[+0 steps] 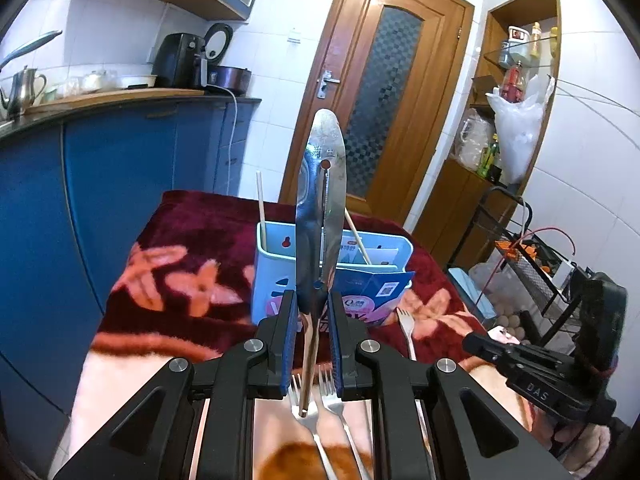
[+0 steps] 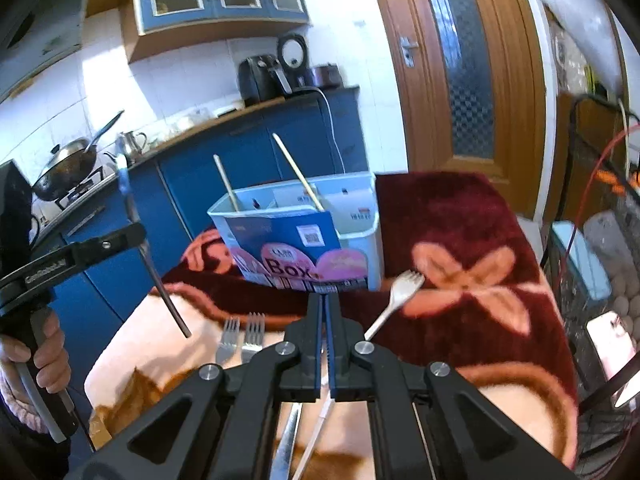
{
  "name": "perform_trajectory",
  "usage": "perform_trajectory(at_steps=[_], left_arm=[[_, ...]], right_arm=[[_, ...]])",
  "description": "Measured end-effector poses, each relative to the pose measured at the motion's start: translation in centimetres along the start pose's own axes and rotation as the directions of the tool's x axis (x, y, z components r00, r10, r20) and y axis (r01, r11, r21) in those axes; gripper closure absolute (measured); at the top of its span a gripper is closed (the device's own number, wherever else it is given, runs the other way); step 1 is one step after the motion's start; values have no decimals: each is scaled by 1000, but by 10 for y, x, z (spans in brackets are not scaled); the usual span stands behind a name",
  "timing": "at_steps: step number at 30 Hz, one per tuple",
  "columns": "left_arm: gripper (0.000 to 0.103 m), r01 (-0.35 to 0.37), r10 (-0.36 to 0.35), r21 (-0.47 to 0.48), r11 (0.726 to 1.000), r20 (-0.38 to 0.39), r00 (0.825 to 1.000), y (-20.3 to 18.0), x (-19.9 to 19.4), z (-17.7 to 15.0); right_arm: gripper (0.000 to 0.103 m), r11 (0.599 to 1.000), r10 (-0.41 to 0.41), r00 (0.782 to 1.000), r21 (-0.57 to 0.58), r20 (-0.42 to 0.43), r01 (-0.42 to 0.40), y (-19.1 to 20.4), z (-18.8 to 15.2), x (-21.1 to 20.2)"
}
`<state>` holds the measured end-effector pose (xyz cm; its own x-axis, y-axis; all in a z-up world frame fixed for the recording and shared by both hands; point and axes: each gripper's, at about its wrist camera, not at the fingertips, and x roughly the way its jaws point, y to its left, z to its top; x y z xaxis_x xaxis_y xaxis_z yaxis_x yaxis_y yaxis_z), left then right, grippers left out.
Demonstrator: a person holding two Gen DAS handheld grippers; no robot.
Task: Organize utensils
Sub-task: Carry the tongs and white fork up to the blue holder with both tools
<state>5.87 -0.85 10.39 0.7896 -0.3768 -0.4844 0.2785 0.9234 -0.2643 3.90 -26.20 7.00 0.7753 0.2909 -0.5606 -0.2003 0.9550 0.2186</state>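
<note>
My left gripper is shut on a long flat steel utensil and holds it upright, broad end up, above the blanket. In the right wrist view that gripper is at the left, with the utensil slanting through it. A light blue utensil box stands behind, with two chopsticks in it. Two steel forks lie side by side below the held utensil. My right gripper is shut over the blanket, beside a pale fork whose handle runs under it.
A dark red flowered blanket covers the table. Blue kitchen cabinets run along the left, a wooden door stands behind, and a black wire rack is at the right. A person's hand grips the left tool's handle.
</note>
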Motion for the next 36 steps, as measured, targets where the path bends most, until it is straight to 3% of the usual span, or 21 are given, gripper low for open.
perform_trajectory(at_steps=[8, 12, 16, 31, 34, 36], left_arm=[[88, -27, 27, -7, 1000, -8, 1000, 5, 7, -5], [88, -32, 32, -11, 999, -7, 999, 9, 8, -6], [88, -33, 32, -15, 999, -12, 999, 13, 11, -7], [88, -19, 18, -42, 999, -24, 1000, 26, 22, -9], [88, -14, 13, -45, 999, -23, 1000, 25, 24, -10], [88, -11, 10, -45, 999, -22, 1000, 25, 24, -10]], right_arm=[[92, 994, -21, 978, 103, -207, 44, -36, 4, 39], [88, 984, -5, 940, 167, -340, 66, -54, 7, 70], [87, 978, -14, 907, 184, -421, 101, -62, 11, 94], [82, 963, -65, 804, 175, -591, 206, -65, 27, 144], [89, 964, -91, 794, 146, -601, 222, -62, 28, 147], [93, 965, -103, 803, 137, -587, 224, -61, 26, 146]])
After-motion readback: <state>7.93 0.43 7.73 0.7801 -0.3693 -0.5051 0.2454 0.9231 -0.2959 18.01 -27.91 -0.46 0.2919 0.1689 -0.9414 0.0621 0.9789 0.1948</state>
